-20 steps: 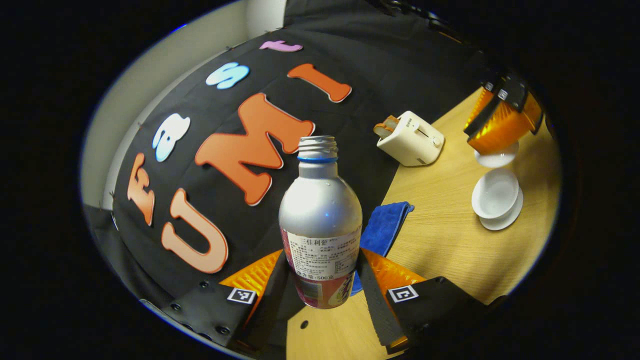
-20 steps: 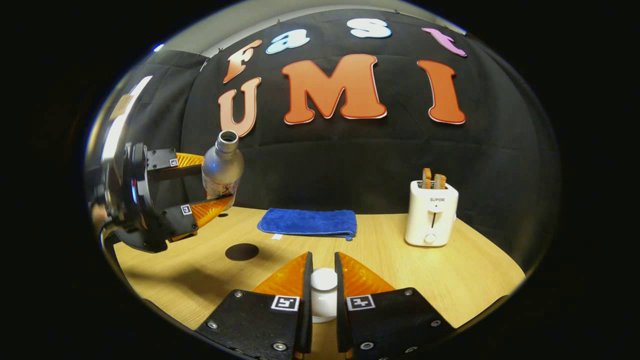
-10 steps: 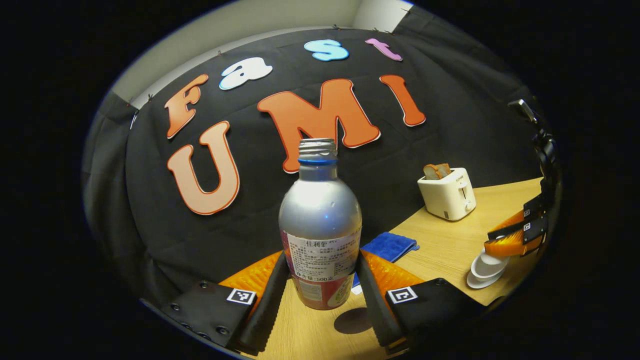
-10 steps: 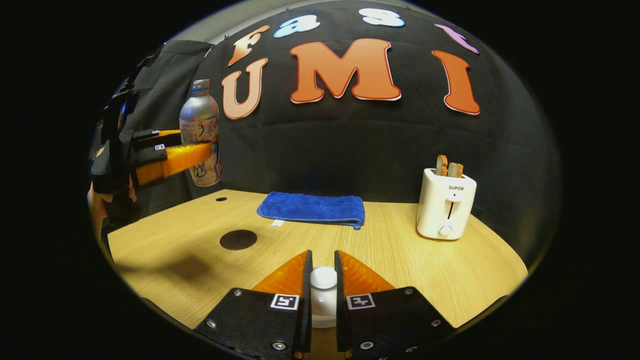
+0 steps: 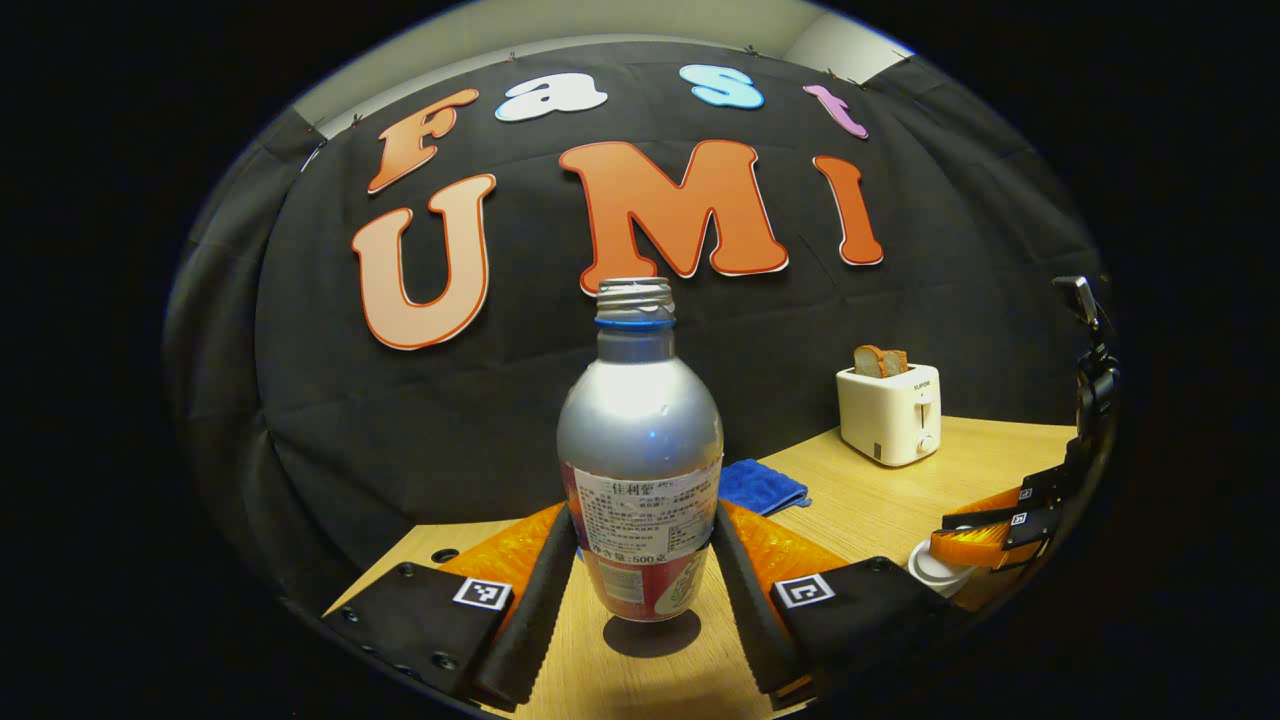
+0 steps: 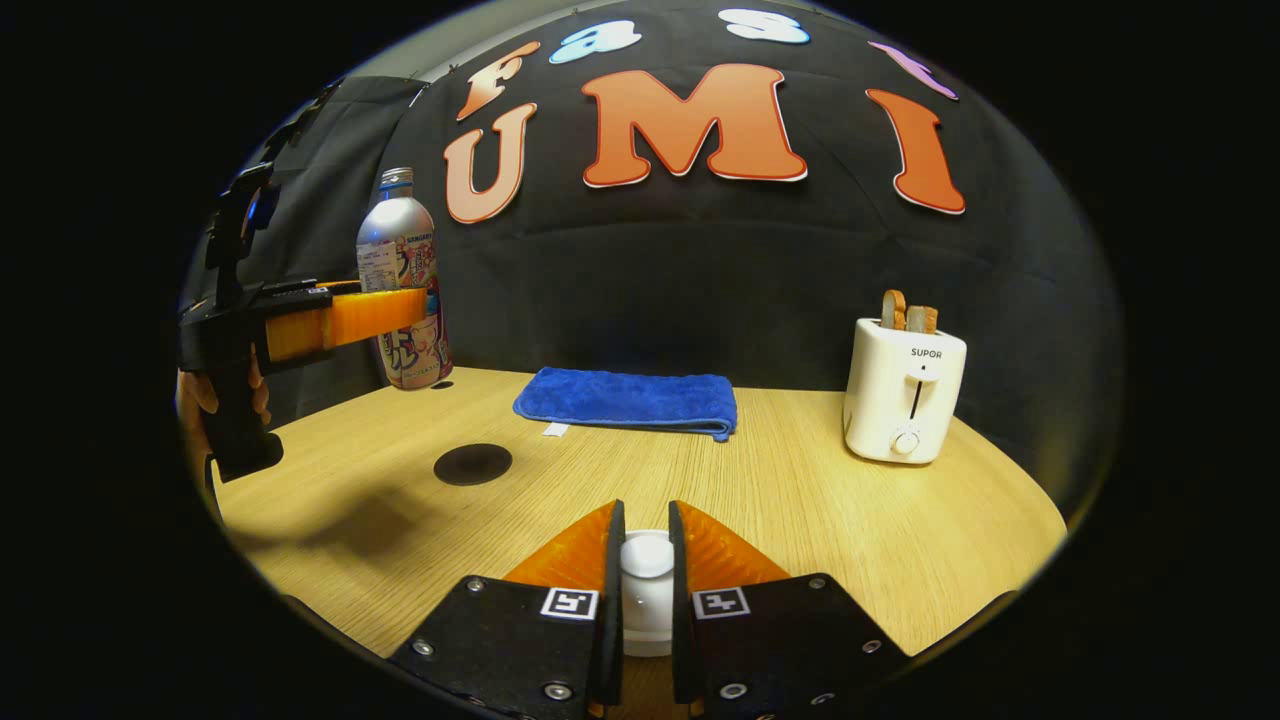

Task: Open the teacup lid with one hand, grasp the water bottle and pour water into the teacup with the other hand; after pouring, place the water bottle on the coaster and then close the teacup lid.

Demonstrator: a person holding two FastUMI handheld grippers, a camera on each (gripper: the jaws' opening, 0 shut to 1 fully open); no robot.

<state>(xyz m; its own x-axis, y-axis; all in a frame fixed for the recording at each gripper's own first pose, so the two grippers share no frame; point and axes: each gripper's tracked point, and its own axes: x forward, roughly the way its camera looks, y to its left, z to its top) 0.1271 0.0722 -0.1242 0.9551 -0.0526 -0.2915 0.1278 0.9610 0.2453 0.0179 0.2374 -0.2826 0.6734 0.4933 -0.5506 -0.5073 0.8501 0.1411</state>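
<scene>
While each hand-held gripper pinches: left point(image 5: 640, 560) one bottle point(image 5: 640, 450) | right point(image 6: 640, 590) one lid point(image 6: 647, 590) | one coaster point(image 6: 473, 464)

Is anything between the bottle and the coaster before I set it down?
Nothing visible does. In the right gripper view, the bottle, held upright in the left tool, is above the table near the dark round coaster, with only bare tabletop around it. The blue towel lies farther back.
</scene>
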